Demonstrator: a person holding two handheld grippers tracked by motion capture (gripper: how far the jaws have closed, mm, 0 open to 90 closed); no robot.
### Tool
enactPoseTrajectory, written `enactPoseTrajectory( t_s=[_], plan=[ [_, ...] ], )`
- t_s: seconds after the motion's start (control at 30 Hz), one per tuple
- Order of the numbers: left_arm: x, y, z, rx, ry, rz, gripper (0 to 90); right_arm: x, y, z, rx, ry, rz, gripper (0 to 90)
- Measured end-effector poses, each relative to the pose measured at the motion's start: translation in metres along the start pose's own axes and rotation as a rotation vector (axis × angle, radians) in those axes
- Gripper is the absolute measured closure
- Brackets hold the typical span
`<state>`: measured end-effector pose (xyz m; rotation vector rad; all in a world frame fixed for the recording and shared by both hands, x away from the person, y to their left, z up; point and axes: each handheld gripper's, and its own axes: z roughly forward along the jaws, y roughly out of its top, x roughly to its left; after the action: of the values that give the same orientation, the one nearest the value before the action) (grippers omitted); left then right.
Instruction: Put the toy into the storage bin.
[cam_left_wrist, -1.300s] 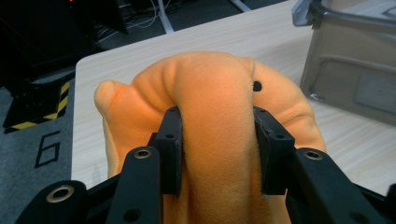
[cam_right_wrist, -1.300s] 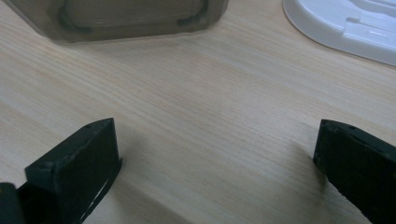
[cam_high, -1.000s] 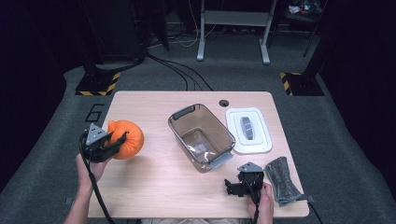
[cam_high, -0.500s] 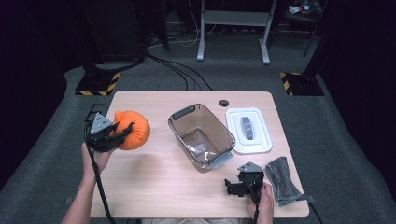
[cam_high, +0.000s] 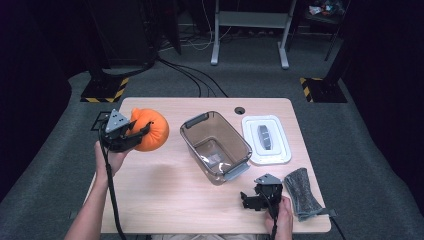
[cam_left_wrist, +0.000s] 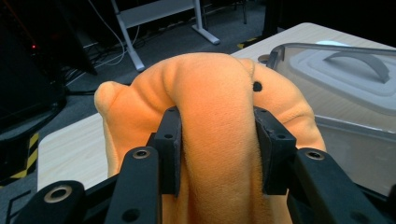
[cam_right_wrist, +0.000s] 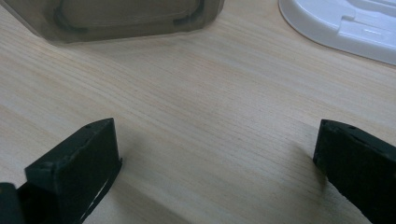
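Left gripper (cam_high: 134, 136) pinching orange plush (cam_high: 150, 130), lifted left of open bin (cam_high: 216, 145); right gripper (cam_high: 250, 200) wide open, empty, nearer bin.

Light wood table (cam_high: 165, 200) w/ a round cable hole (cam_high: 240, 110) near its far edge, sitting on grey carpet (cam_high: 350, 150). Room's dark all round. Beyond: white desk frame (cam_high: 248, 30), black cables (cam_high: 190, 75) snaking across the floor, yellow-black striped stand bases (cam_high: 105, 90) left & right.
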<state>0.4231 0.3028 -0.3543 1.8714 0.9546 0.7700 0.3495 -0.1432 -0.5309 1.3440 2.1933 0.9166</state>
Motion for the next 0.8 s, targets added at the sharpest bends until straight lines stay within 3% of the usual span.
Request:
enactPoseTrajectory(
  t_s=[0.3,0.8],
  plan=[
    [-0.006,0.015,0.010,-0.016,-0.040,0.023,59.1,0.000,0.000,0.000,0.000,0.000,-0.001,0.0],
    [-0.028,0.044,0.034,-0.028,-0.109,0.081,58.8,0.000,0.000,0.000,0.000,0.000,0.000,0.0]
  ],
)
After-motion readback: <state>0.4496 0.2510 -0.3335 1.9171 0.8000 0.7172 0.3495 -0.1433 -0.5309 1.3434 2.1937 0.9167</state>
